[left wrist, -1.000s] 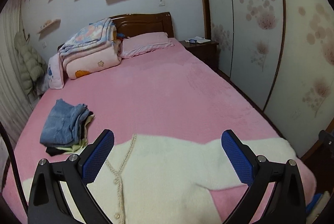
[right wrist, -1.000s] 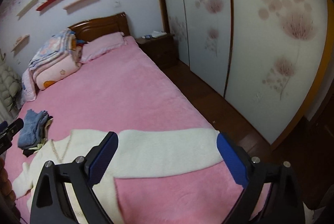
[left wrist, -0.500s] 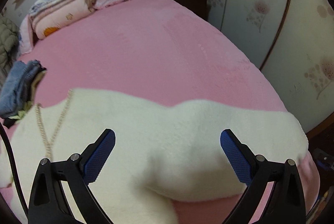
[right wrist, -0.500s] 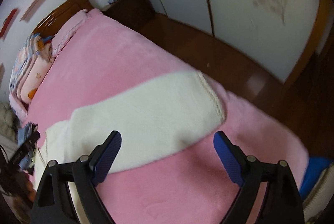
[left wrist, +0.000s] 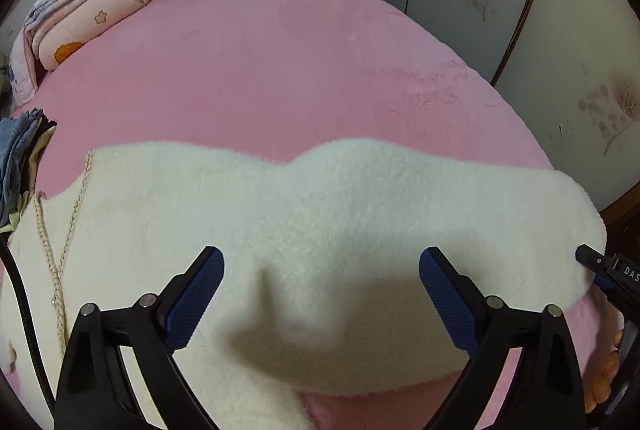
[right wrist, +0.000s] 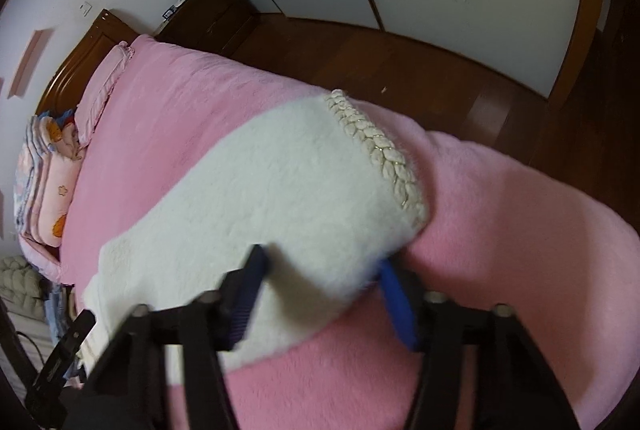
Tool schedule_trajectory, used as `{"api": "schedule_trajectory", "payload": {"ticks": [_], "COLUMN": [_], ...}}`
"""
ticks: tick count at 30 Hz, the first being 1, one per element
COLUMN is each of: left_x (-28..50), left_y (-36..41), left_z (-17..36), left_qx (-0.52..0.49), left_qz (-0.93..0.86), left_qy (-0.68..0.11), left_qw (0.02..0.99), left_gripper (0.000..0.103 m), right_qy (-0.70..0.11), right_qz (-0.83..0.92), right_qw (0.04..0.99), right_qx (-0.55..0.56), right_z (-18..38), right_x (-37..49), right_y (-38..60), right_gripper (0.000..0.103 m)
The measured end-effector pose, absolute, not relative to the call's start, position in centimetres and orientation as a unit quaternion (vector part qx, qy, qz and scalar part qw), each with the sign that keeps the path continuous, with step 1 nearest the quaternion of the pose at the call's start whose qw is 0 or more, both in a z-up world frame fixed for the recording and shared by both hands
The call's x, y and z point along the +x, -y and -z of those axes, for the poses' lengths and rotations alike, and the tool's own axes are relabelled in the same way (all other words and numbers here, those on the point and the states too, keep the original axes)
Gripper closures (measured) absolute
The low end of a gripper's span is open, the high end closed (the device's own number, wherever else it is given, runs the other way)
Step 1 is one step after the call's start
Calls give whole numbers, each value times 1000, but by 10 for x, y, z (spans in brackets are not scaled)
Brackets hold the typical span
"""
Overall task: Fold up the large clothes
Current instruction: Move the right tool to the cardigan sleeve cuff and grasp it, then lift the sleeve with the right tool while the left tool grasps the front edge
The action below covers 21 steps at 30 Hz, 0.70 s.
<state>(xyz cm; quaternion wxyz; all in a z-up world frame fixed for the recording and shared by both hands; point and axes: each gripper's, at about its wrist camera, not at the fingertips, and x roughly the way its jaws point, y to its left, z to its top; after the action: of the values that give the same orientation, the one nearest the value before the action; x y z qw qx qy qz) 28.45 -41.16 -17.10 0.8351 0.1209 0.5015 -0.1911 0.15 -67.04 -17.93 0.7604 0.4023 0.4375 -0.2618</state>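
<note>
Left gripper has dropped low over the white cardigan spread across the pink bed, jaws spread wide, holding nothing. Right gripper has closed in on the sleeve, jaws narrowed around its lower edge; pinch apparently under way, sleeve fold likely next.

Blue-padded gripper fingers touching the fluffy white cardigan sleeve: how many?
2, apparently: the right gripper's blue-padded fingers straddle the fluffy white cardigan sleeve's near edge. The left gripper hovers open; contact there can't be confirmed.
</note>
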Motion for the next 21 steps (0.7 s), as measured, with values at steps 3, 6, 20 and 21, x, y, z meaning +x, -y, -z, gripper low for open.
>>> {"api": "schedule_trajectory", "payload": {"ticks": [3, 6, 20, 21], "left_x": [285, 284, 293, 294], "left_y": [396, 372, 177, 160], "left_z": [161, 144, 65, 69], "left_qx": [129, 137, 70, 61], "left_qz": [179, 166, 126, 125], "left_qy": [-502, -486, -445, -449], "left_qw": [836, 847, 884, 883], "left_gripper": [8, 8, 8, 8], "right_qy": [-425, -403, -360, -367], "right_qz": [253, 254, 49, 43], "right_qw": [774, 809, 917, 916], "right_qx": [395, 344, 166, 156], "right_z": [170, 136, 3, 8], "right_x": [6, 11, 97, 106], "right_y": [665, 642, 425, 414], "right_gripper": [84, 86, 86, 86]}}
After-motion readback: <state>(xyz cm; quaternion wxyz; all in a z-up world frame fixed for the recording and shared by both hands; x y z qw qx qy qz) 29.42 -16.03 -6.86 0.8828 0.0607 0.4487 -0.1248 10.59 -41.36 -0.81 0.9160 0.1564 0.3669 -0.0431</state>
